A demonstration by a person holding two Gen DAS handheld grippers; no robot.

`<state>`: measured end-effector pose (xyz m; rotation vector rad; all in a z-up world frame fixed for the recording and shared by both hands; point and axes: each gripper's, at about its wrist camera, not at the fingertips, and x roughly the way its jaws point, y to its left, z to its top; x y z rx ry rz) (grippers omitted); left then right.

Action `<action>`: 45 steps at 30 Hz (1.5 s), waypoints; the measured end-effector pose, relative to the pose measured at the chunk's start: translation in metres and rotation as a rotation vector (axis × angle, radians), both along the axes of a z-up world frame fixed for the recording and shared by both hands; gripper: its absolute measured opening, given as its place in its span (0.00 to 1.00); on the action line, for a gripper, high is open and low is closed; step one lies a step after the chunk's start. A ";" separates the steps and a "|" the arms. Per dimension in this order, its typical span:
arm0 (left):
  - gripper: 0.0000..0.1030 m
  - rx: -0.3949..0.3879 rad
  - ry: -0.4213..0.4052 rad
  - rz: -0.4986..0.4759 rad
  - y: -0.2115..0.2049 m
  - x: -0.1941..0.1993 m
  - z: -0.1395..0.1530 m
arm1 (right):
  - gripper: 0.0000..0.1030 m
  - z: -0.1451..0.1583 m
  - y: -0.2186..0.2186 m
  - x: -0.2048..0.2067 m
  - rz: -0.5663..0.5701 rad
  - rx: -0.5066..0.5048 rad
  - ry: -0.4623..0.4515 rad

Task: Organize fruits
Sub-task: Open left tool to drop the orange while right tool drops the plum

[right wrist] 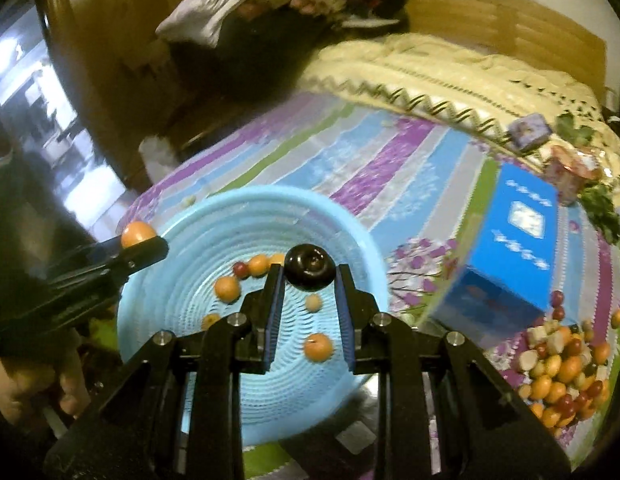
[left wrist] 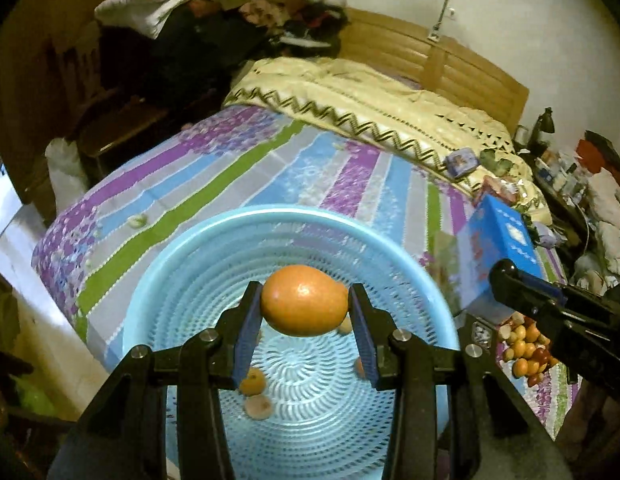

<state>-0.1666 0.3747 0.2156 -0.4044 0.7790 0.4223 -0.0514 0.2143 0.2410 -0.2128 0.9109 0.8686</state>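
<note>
The left gripper (left wrist: 306, 300) was clamped on an orange fruit (left wrist: 304, 300), egg-shaped, its long axis lying crosswise between the two blue pads with the narrower end toward the right-hand pad. It hung above the round pale-blue perforated basket (left wrist: 294, 224). The right gripper (right wrist: 310, 276) had its jaws drawn close around a small, dark, glossy round fruit (right wrist: 310, 267), its dimpled end facing the camera; that one also hung over the basket (right wrist: 270, 200).

The basket sat on a bed covered by a sheet (left wrist: 238, 168) striped in purple, blue, grey and green with a floral print. A cream quilt (left wrist: 369, 100) with a zigzag border lay bunched toward the wooden headboard (left wrist: 433, 60), and clothes were piled beyond the bed's far side. A blue carton (right wrist: 521, 232) lay just beside the basket, and past it a heap of mixed fruit (right wrist: 565, 368) lay on the sheet: orange, dark red and pale pieces, too many and too blurred to count.

In the right wrist view, seven loose fruits showed inside the basket: five orange, one dark red, one small pale one. One small pale scrap (left wrist: 137, 221) lay on the sheet beyond the rim.
</note>
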 end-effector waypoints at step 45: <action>0.53 -0.092 0.159 0.052 0.051 0.000 -0.070 | 0.26 -0.041 0.043 0.009 0.087 -0.117 0.112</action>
